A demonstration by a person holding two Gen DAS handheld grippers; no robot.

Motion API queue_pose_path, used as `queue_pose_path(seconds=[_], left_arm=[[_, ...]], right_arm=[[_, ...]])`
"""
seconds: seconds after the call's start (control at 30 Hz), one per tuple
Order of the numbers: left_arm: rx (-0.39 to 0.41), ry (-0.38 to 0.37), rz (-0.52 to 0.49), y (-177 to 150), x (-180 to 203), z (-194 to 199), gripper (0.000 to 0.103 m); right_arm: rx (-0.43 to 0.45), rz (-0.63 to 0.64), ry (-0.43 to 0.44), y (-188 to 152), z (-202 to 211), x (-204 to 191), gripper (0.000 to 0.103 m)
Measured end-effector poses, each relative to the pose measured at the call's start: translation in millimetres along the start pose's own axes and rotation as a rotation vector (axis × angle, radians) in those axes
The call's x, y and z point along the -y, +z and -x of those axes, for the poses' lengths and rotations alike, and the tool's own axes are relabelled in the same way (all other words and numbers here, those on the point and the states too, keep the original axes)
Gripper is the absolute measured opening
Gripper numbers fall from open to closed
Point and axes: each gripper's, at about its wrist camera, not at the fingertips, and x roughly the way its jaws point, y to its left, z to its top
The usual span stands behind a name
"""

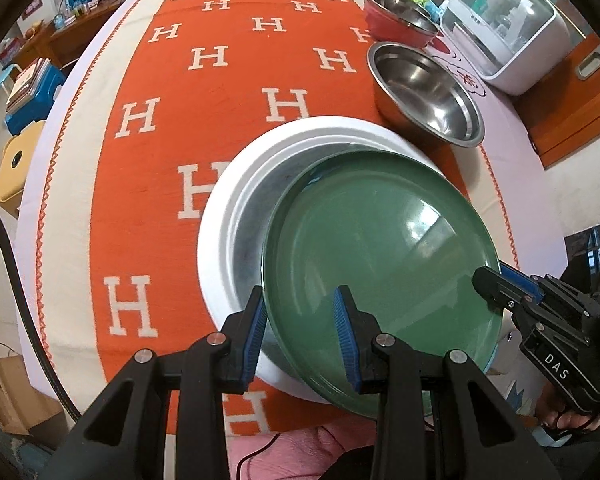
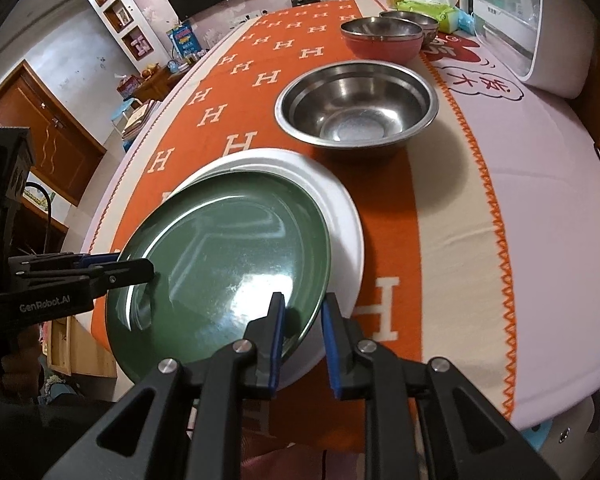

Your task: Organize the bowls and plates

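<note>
A green plate (image 1: 380, 272) lies tilted over a larger white plate (image 1: 236, 208) near the table's front edge. My left gripper (image 1: 300, 320) straddles the green plate's near-left rim, with a wide gap between its jaws. My right gripper (image 2: 302, 328) straddles the green plate's (image 2: 228, 268) near-right rim, jaws narrowly apart; whether they pinch the rim is unclear. The white plate (image 2: 340, 208) shows beneath. The right gripper also shows in the left wrist view (image 1: 496, 284), and the left one in the right wrist view (image 2: 140, 270).
A steel bowl (image 1: 424, 92) stands behind the plates, and a red bowl with a steel bowl stacked in it (image 1: 396, 20) farther back. A white appliance (image 1: 500, 24) stands at the right. The orange cloth (image 1: 220, 80) stretches to the left and back.
</note>
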Motion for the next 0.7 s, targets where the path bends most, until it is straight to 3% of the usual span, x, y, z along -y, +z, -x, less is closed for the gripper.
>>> queue_pose_path(seconds=[0.3, 0.47, 0.7], left_arm=[[-0.015, -0.014, -0.059, 4.0, -6.6, -3.2, 0.036], [-0.02, -0.019, -0.114, 9.2, -5.8, -4.1, 0.037], [-0.03, -0.028, -0.177, 16.6, -10.4, -4.5, 0.038]], right_arm=[[-0.017, -0.038, -0.04, -5.3, -8.0, -11.8, 0.021], [-0.015, -0.061, -0.059, -6.6, -9.5, -19.2, 0.032], [-0.008, -0.12, -0.084, -8.4, -12.0, -26.1, 0.036]])
